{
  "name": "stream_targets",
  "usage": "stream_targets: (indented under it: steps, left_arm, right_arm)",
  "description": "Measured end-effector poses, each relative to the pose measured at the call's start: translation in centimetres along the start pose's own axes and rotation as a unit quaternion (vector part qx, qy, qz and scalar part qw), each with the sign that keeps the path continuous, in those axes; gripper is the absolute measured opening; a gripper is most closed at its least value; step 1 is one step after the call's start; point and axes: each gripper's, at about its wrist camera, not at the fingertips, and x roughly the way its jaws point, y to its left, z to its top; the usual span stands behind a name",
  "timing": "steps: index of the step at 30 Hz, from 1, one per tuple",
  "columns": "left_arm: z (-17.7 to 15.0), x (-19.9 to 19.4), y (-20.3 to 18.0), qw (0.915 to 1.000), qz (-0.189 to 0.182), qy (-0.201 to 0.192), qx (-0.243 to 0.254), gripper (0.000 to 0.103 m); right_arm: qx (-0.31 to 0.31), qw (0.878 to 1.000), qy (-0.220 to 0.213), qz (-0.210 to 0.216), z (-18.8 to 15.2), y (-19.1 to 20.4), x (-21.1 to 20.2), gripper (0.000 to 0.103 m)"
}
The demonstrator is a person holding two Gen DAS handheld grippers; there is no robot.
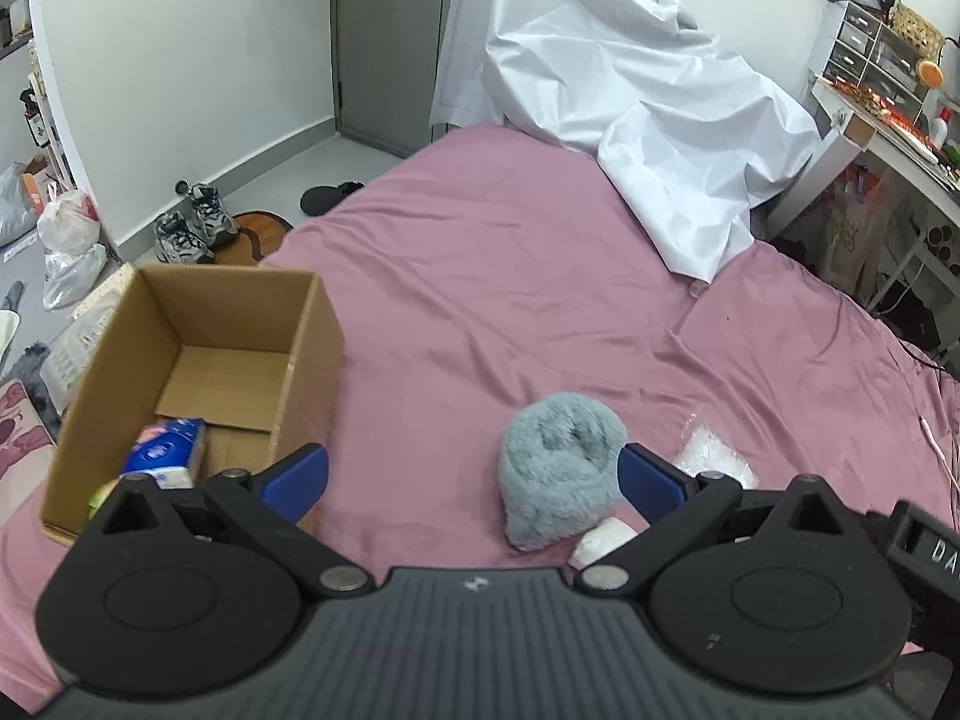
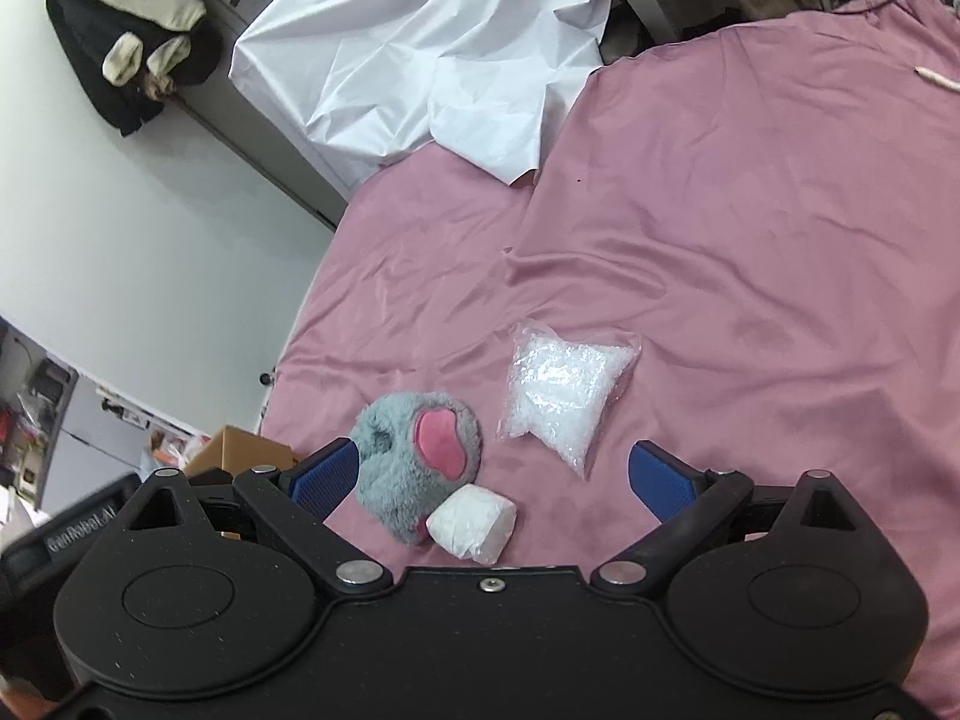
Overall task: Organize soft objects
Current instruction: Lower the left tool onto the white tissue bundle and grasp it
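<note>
A grey fluffy plush (image 1: 558, 468) lies on the pink bed; in the right wrist view (image 2: 414, 468) it shows a pink patch. A small white soft roll (image 2: 471, 522) lies against it, also in the left wrist view (image 1: 600, 543). A clear bag of white filling (image 2: 561, 393) lies to the right, partly seen in the left wrist view (image 1: 714, 456). An open cardboard box (image 1: 138, 360) on the bed's left holds a blue tissue pack (image 1: 165, 450). My left gripper (image 1: 474, 480) is open and empty, just left of the plush. My right gripper (image 2: 492, 480) is open and empty above the plush and roll.
A crumpled white sheet (image 1: 648, 120) covers the far end of the bed (image 1: 480, 276). Shoes (image 1: 192, 228) and plastic bags (image 1: 69, 228) lie on the floor to the left. A cluttered desk (image 1: 888, 120) stands at the right. A white cable (image 2: 939, 79) lies on the bed.
</note>
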Motion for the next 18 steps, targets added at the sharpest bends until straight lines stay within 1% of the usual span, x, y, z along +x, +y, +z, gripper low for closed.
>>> stream_targets:
  steps: [5, 8, 10, 13, 15, 16, 18]
  left_arm:
    - [-0.9, 1.6, -0.9, 0.9997, 0.005, 0.014, -0.019, 0.100]
    - [-1.5, 2.6, -1.5, 0.9992, -0.002, 0.025, -0.030, 0.098]
    - [-2.0, 3.4, -2.0, 0.9987, -0.008, 0.036, -0.036, 0.094]
    - [-2.9, 4.7, -2.5, 0.9973, -0.016, 0.055, -0.046, 0.089]
    - [-3.4, 5.6, -2.7, 0.9962, -0.018, 0.067, -0.053, 0.082]
    - [-3.6, 5.9, -2.9, 0.9957, -0.019, 0.072, -0.055, 0.081]
    - [-4.1, 6.7, -3.3, 0.9949, -0.023, 0.081, -0.056, 0.075]
  right_arm:
    - [0.039, 0.999, 0.002, 0.006, 0.5, -1.5, 1.0, 0.094]
    - [0.050, 0.999, 0.007, 0.004, 0.5, -2.0, 1.6, 0.091]
    - [0.057, 0.998, 0.012, 0.006, 0.5, -2.3, 1.9, 0.088]
    - [0.067, 0.998, 0.018, 0.007, 0.5, -2.8, 2.3, 0.088]
    - [0.071, 0.997, 0.021, 0.009, 0.5, -3.1, 2.5, 0.088]
    - [0.072, 0.997, 0.022, 0.010, 0.5, -3.2, 2.7, 0.088]
    - [0.076, 0.997, 0.025, 0.011, 0.6, -3.5, 3.1, 0.087]
